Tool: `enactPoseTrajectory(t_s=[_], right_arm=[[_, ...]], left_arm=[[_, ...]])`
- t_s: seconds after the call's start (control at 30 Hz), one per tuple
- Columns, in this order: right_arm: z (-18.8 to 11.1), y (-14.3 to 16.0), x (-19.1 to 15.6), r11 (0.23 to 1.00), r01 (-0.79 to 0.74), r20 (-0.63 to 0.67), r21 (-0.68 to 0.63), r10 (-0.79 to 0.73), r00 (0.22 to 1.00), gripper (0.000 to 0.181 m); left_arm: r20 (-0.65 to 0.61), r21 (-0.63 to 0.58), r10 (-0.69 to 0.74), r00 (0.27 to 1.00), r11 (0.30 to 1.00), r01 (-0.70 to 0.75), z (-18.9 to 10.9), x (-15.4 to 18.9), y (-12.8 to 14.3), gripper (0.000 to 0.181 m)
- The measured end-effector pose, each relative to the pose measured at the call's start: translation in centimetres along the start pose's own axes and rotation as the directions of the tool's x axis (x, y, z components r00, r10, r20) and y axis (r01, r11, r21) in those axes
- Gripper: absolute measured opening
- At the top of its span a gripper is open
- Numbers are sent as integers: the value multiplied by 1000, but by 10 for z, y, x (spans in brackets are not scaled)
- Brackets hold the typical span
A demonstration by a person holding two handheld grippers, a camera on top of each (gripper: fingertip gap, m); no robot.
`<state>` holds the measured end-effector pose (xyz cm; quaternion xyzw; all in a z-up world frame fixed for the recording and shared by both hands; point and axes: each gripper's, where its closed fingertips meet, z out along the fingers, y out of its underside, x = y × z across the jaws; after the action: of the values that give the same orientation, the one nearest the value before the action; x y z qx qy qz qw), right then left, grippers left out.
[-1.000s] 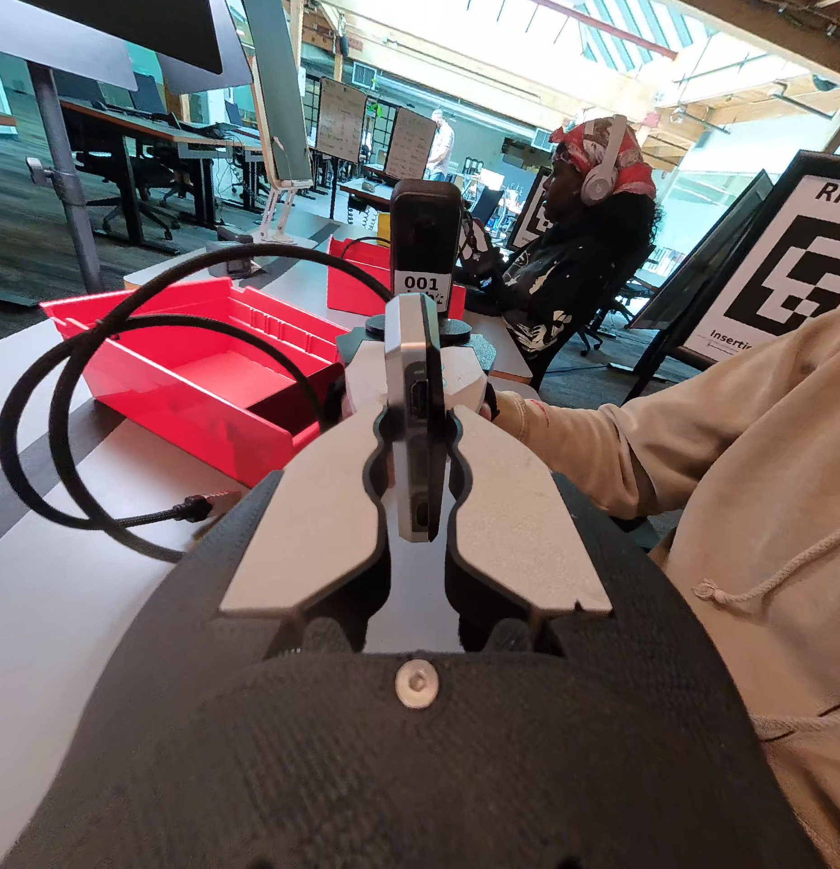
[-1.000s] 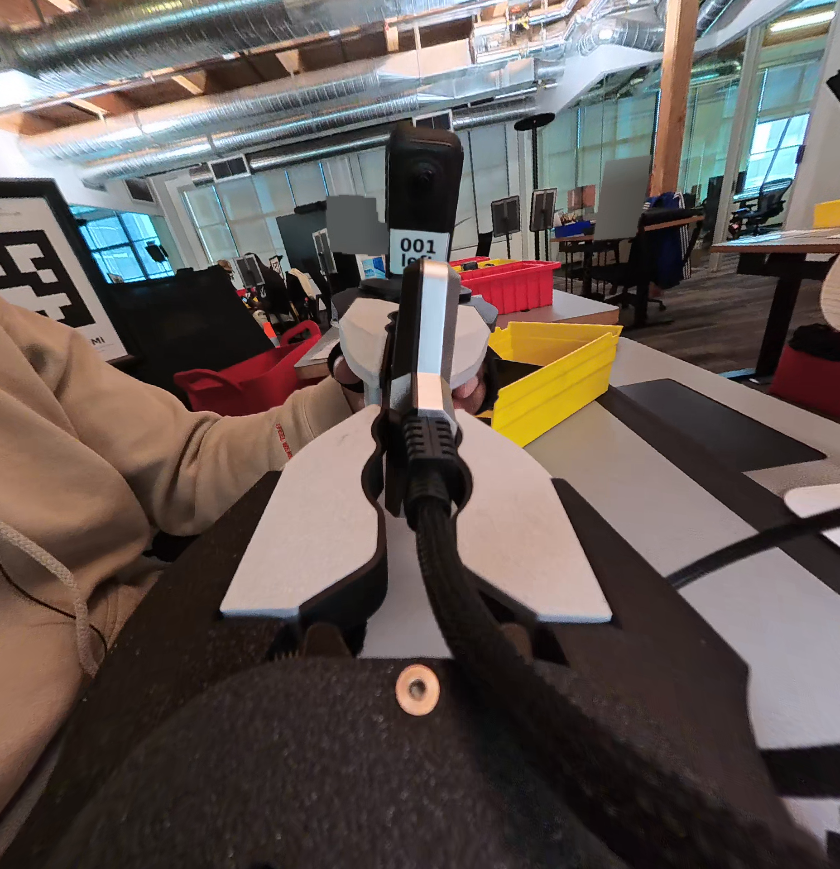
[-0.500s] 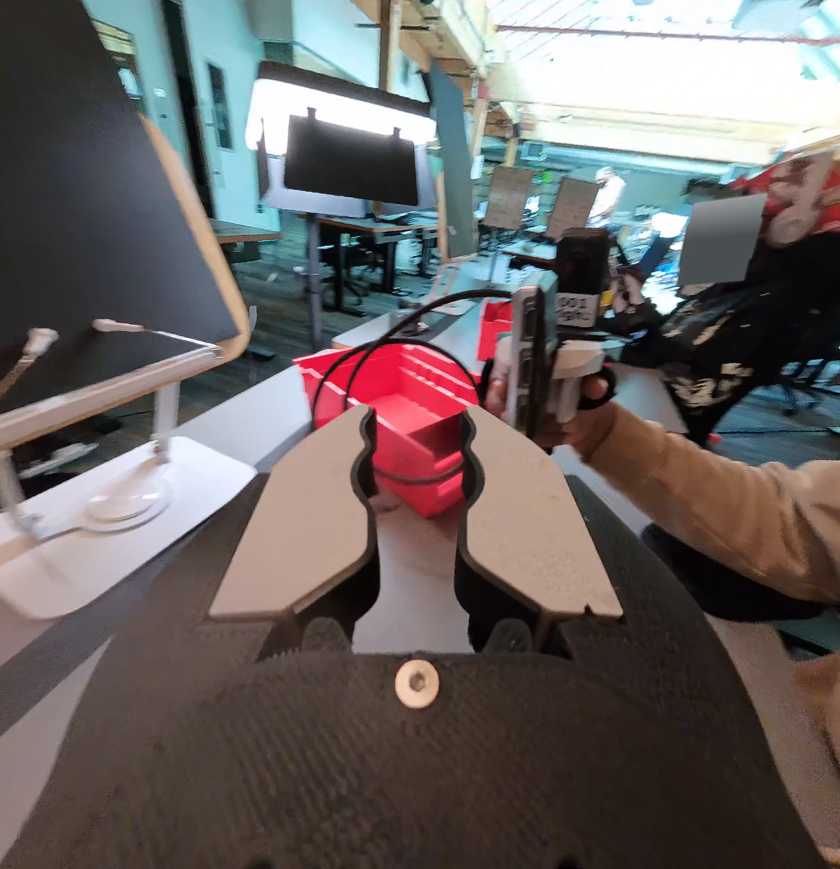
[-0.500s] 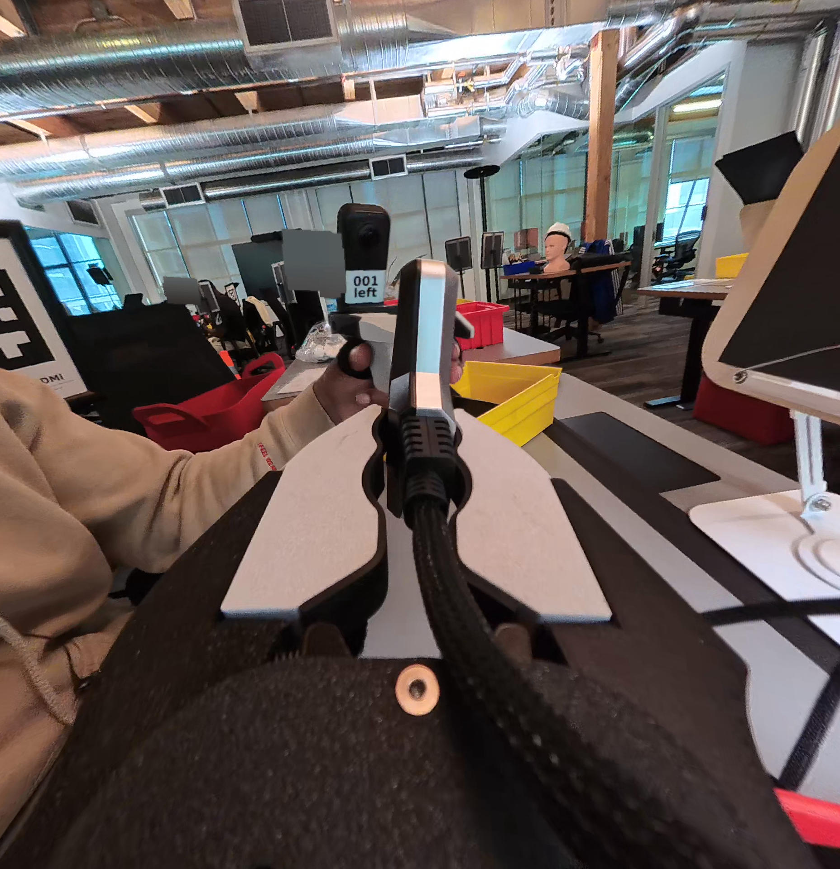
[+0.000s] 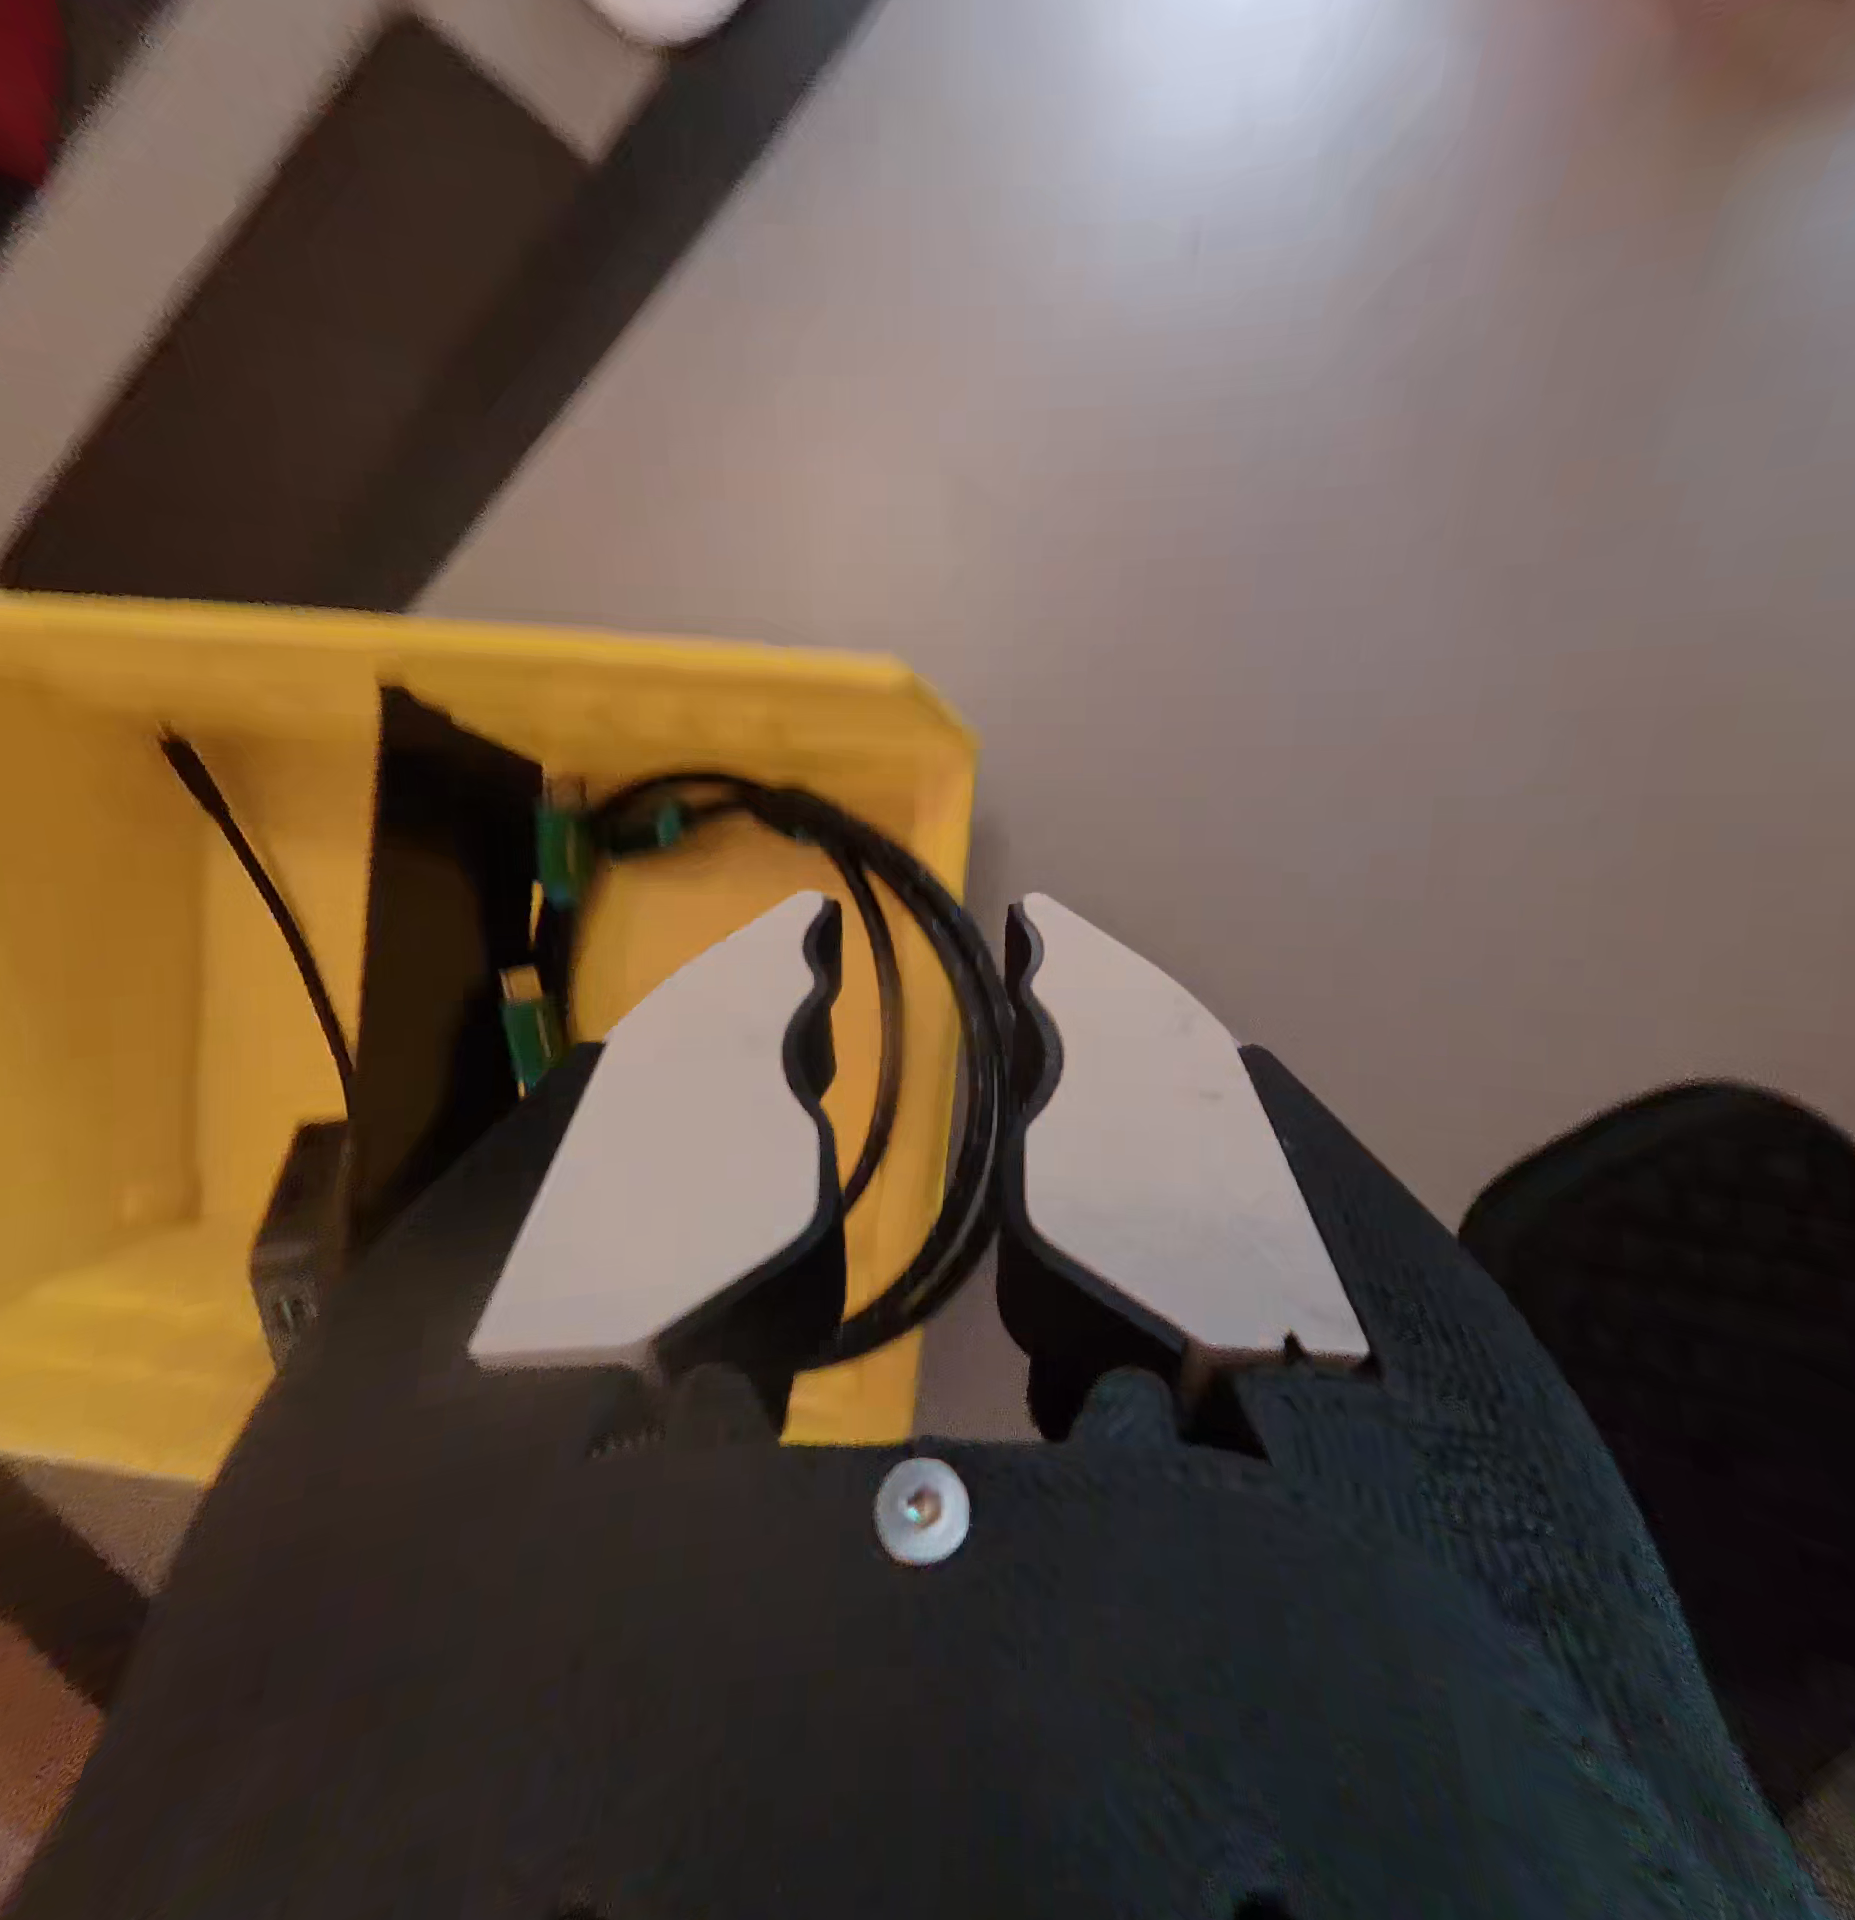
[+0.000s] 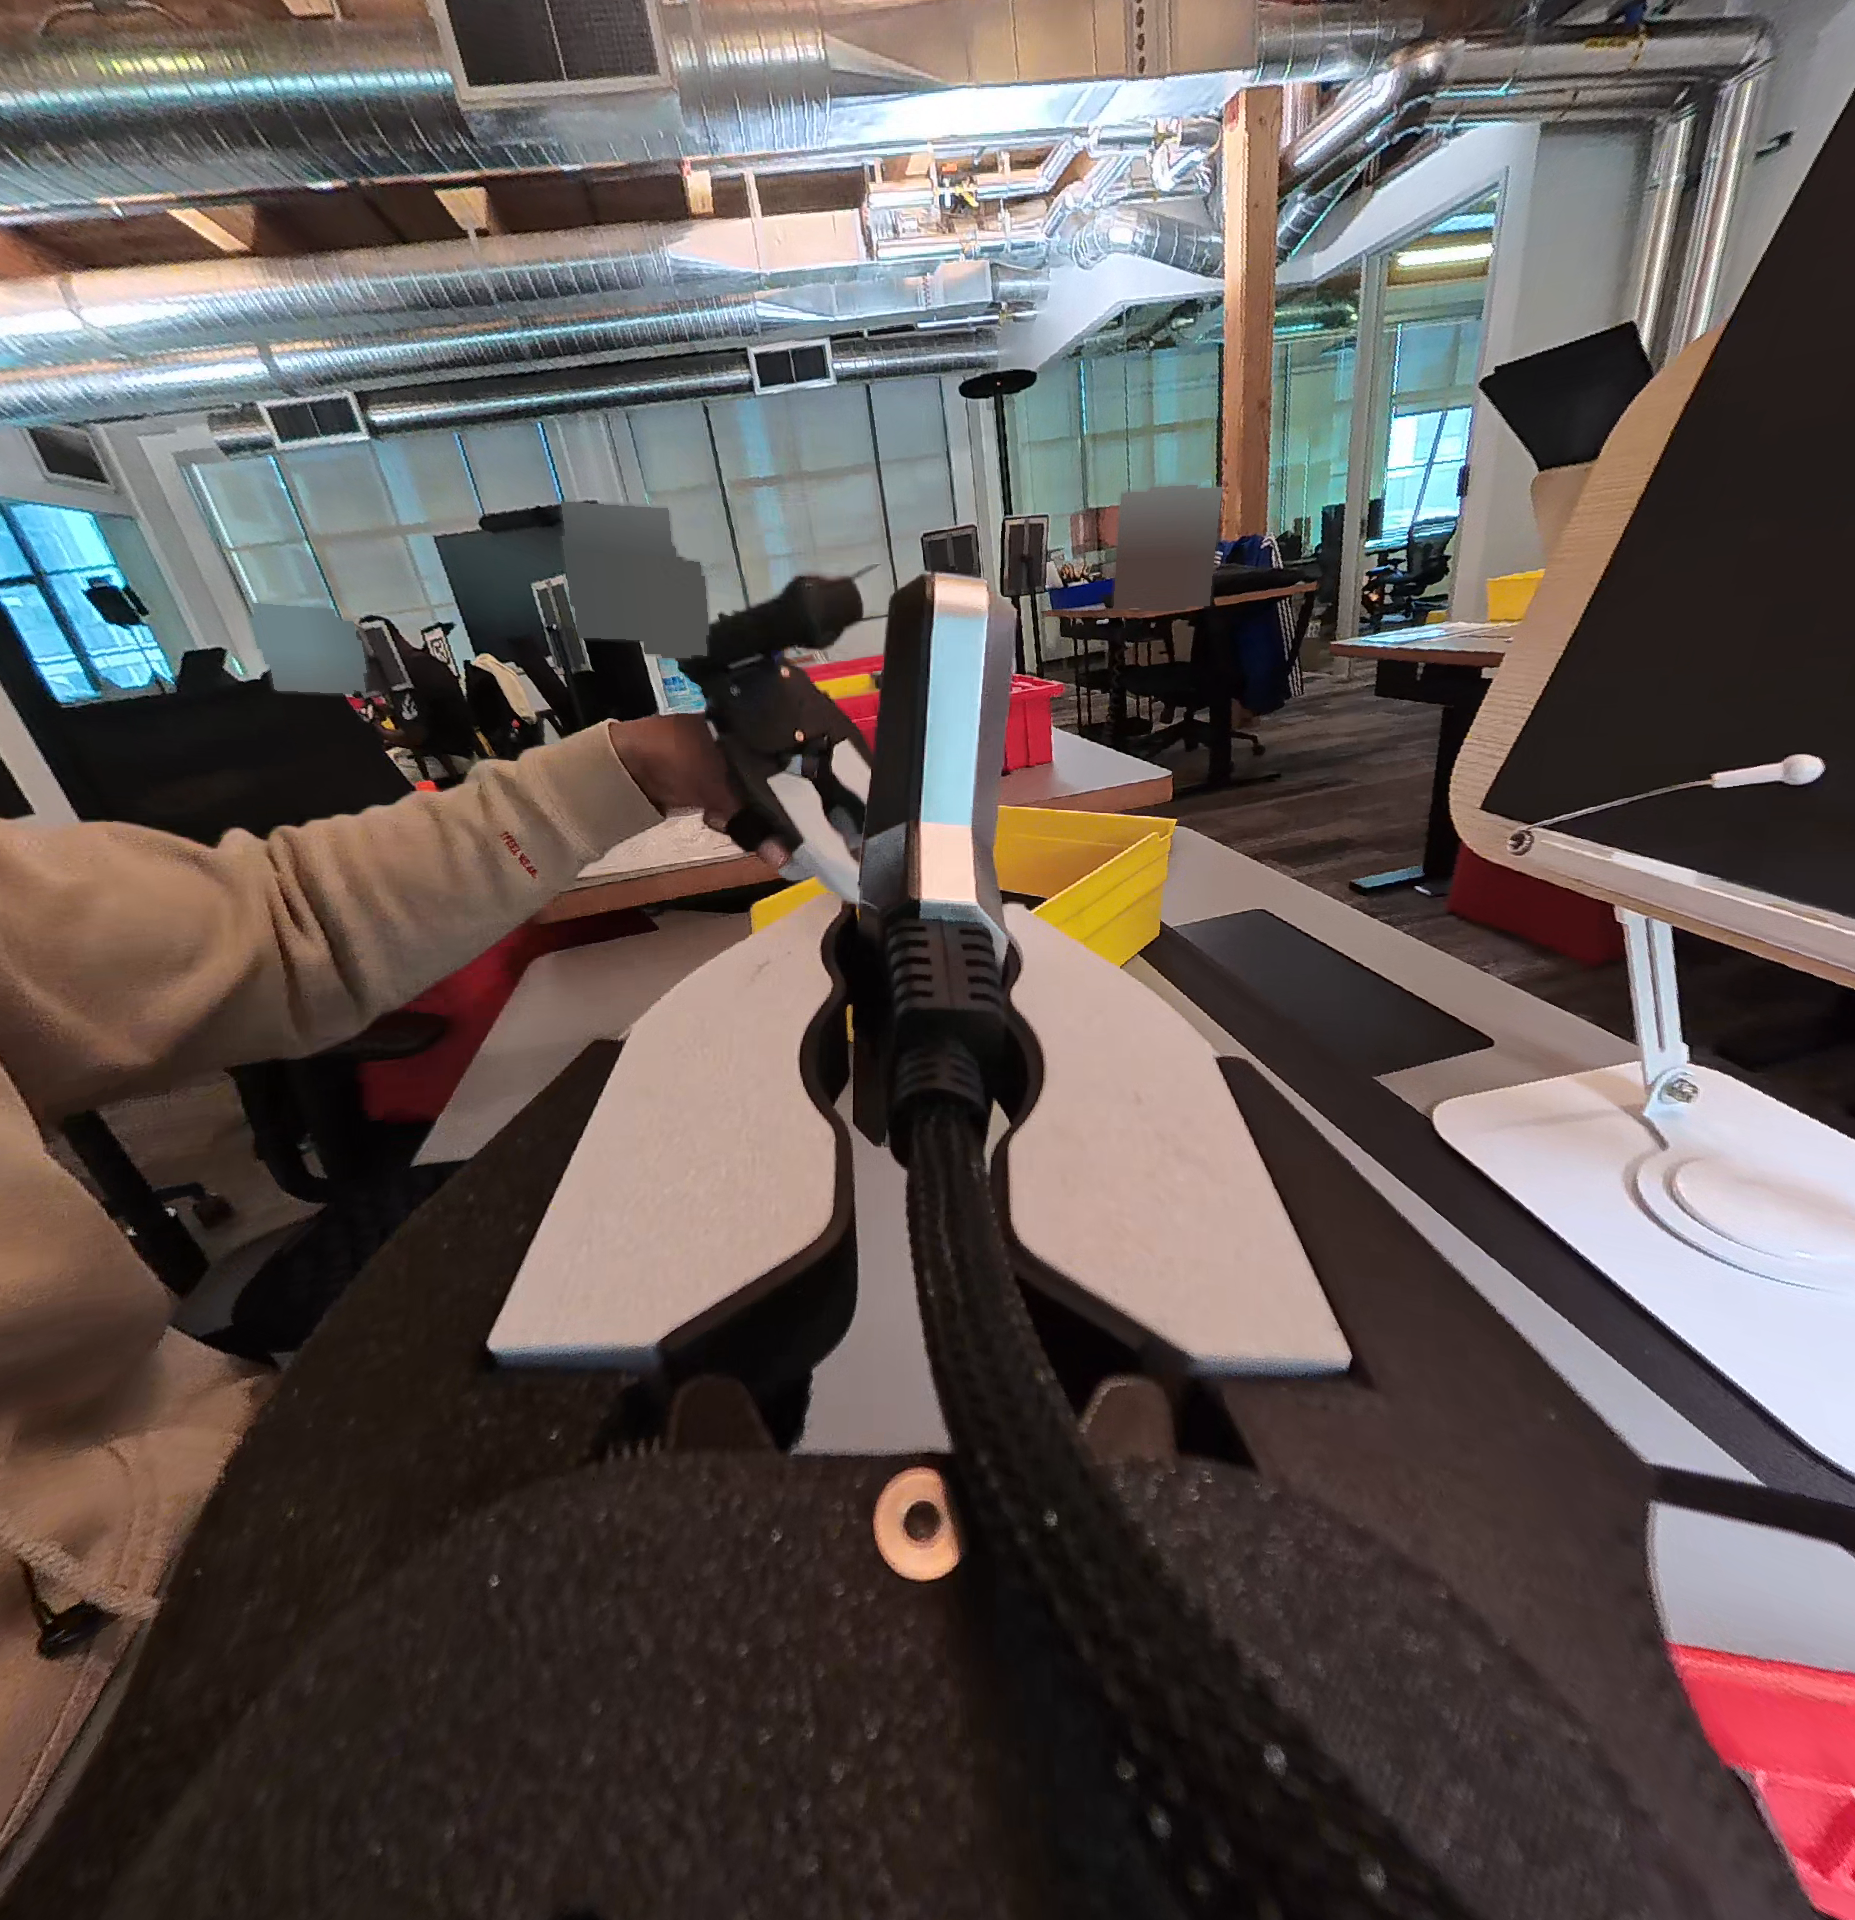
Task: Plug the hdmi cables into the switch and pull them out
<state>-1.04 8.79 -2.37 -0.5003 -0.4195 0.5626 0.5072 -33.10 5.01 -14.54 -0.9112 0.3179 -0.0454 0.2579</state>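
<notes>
Around me is a big open office: bare silver ducts under the ceiling, a glass wall at the back, desks and chairs, a wooden post (image 6: 1248, 312). My worktop is a pale grey table (image 5: 1318, 520) crossed by a dark band, with a white stand holding a tilted black board (image 6: 1733, 644) off to my right.

On that table sits the yellow plastic bin (image 5: 92, 935). My left gripper (image 5: 923, 925) hangs over its corner with its fingers apart and nothing between them, looking down on a coil of thin black cable with green plug ends (image 5: 902, 935). The view is blurred, so I can't say what else lies in there.

My right gripper (image 6: 928, 935) is clamped on the ribbed black plug of a thick braided black cable (image 6: 1006, 1351), and that plug is seated in the slim black-and-silver switch (image 6: 938, 748), which stands up off it in the air.

So, as I judge it, one cable is in — the rest still need plugging, and then everything must come out.
</notes>
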Motion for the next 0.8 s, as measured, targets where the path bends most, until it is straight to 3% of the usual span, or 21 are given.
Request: enactPoseTrajectory(t_s=[0.17, 0.27, 0.37, 0.47, 0.8], right_arm=[[3, 2, 1, 1000, -19, 2, 0, 19, 1000, 22], [6, 4, 1, 999, -35, -1, -5, 35, 999, 22], [7, 3, -1, 1000, -24, -11, -17, 24, 1000, 22], [5, -1, -3, 1000, -16, -12, -8, 16, 1000, 22], [-3, -7, 2, 999, -41, -41, 9, 41, 998, 22]], left_arm=[[19, -183, 41, 999, 983, -37, 11, 7, 55, 31], [27, -258, 82, 996, 963, -73, 24, 12, 74, 30], [69, -285, 131, 989, 953, -107, 32, 10, 76, 29], [71, -288, 169, 983, 947, -142, 34, 14, 70, 15], [220, -234, 182, 958, 964, -129, -11, -11, 45, 17]])
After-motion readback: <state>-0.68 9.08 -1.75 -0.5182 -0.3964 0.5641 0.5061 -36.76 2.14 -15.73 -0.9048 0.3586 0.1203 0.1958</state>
